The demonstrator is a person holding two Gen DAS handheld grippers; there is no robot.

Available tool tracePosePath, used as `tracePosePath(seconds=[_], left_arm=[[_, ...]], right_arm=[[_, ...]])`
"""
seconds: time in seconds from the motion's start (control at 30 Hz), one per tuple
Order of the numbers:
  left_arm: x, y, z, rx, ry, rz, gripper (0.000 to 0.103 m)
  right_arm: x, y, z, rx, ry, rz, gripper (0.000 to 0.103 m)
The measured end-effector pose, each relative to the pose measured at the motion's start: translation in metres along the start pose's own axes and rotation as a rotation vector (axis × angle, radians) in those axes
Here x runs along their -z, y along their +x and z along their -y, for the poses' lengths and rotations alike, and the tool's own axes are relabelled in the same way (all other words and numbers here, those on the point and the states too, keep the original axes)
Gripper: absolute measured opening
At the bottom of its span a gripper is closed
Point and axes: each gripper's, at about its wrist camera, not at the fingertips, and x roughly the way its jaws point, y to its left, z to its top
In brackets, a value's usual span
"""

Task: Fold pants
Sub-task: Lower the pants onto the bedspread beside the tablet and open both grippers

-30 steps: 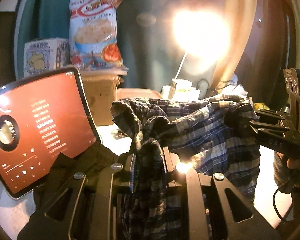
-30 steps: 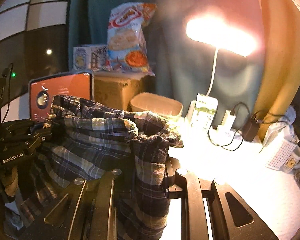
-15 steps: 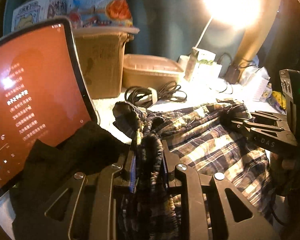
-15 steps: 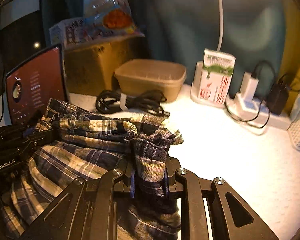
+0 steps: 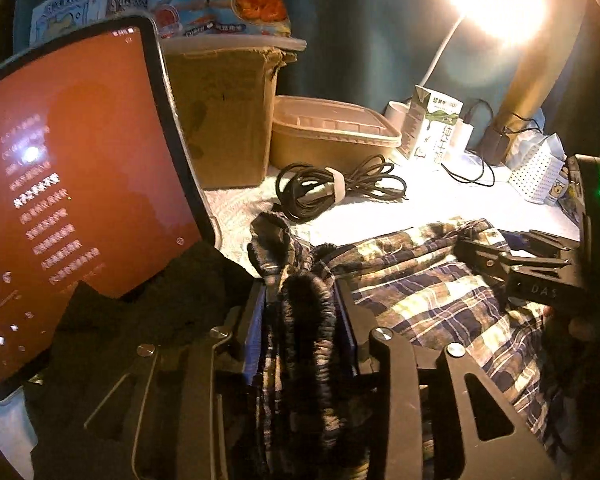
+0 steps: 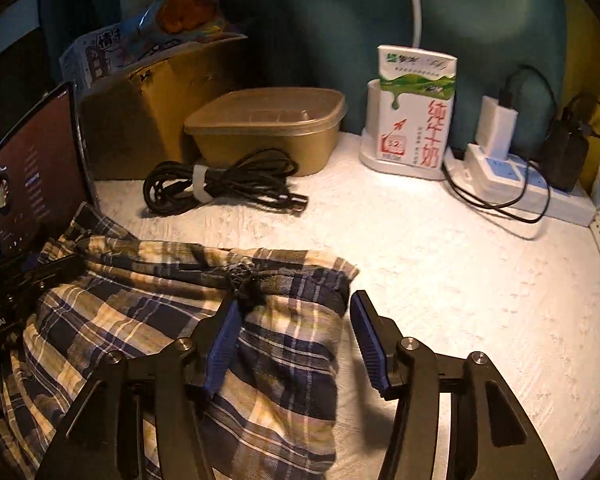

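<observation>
The plaid pants lie in a flattened fold on the white table cover. My right gripper is open and its jaws are still opening. Its left pad hangs over the pants' right edge and its right pad over bare table, with nothing pinched. In the left wrist view the pants spread to the right. My left gripper has the bunched waistband between its pads. Those jaws are opening, but the cloth still fills the gap and touches both pads. The right gripper shows there at the pants' far edge.
A lit tablet leans at the left with a black cloth at its foot. Behind the pants are a coiled black cable, a lidded container, a cardboard box, a milk carton and a power strip.
Both grippers came down and laid the hanging pants on the table. The right gripper let go of its corner and stands wide. The left gripper's gap widened a little around the waistband.
</observation>
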Motion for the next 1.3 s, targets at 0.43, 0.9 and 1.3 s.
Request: tracePosePath(seconds=[0.43,0.9,1.3], left_arm=[[-0.009,-0.043,-0.004,-0.061,-0.035,0.085,0.055],[0.015,-0.093,0.024,-0.043,-0.013,0.148,0.058],[0.045,-0.129,0.065,-0.005,0.035,0.199,0.066]], right_arm=[[0.006,-0.057,0.027,0.140,0.063,0.054,0.066],[0.036,-0.128,0.013,0.174,0.040,0.118,0.066],[0.070,-0.184,0.008,0.198,0.046,0.162,0.066]])
